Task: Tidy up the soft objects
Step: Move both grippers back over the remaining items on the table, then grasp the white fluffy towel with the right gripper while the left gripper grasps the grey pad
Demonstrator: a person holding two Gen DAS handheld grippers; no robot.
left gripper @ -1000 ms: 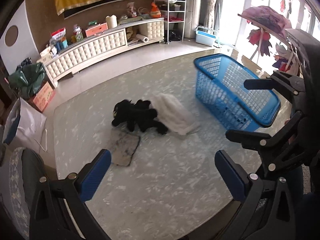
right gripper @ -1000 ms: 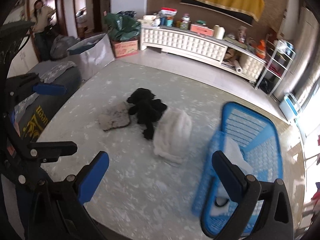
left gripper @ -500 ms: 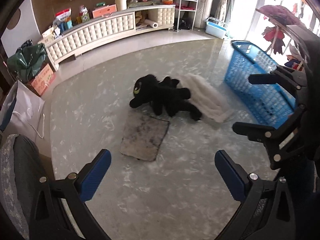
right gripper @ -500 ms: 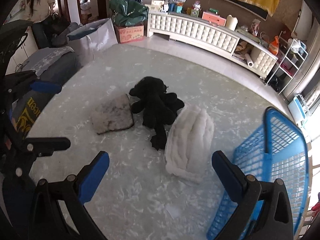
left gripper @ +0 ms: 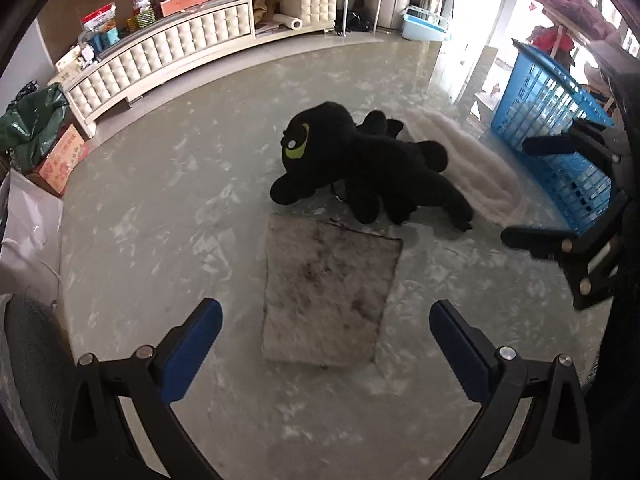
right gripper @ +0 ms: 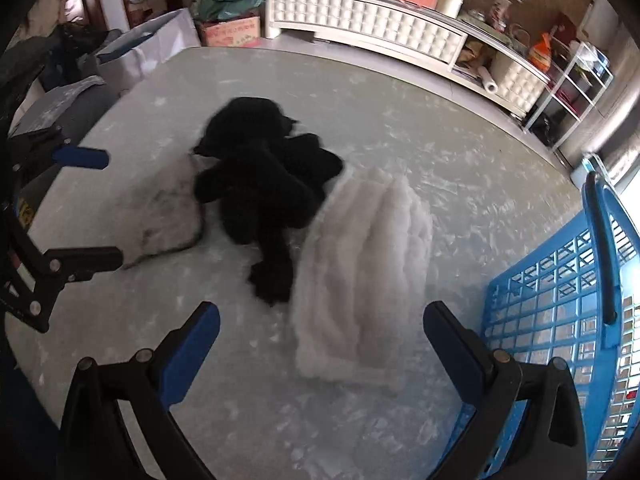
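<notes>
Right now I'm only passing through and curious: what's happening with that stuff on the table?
A person is tidying soft things with two handheld grippers. The left gripper is open over the grey mat; the right gripper is open over the white fluffy cloth. A black plush toy lies between them. Nothing is gripped yet, and the blue basket waits beside the cloth.

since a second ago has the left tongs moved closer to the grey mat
Yes. The left tongs have come forward toward the grey mat, which now lies just ahead of their tips, near the black plush.

Black plush [left gripper: 372, 168] lies between grey mat [left gripper: 330, 288] and white blanket [right gripper: 360, 272].
</notes>
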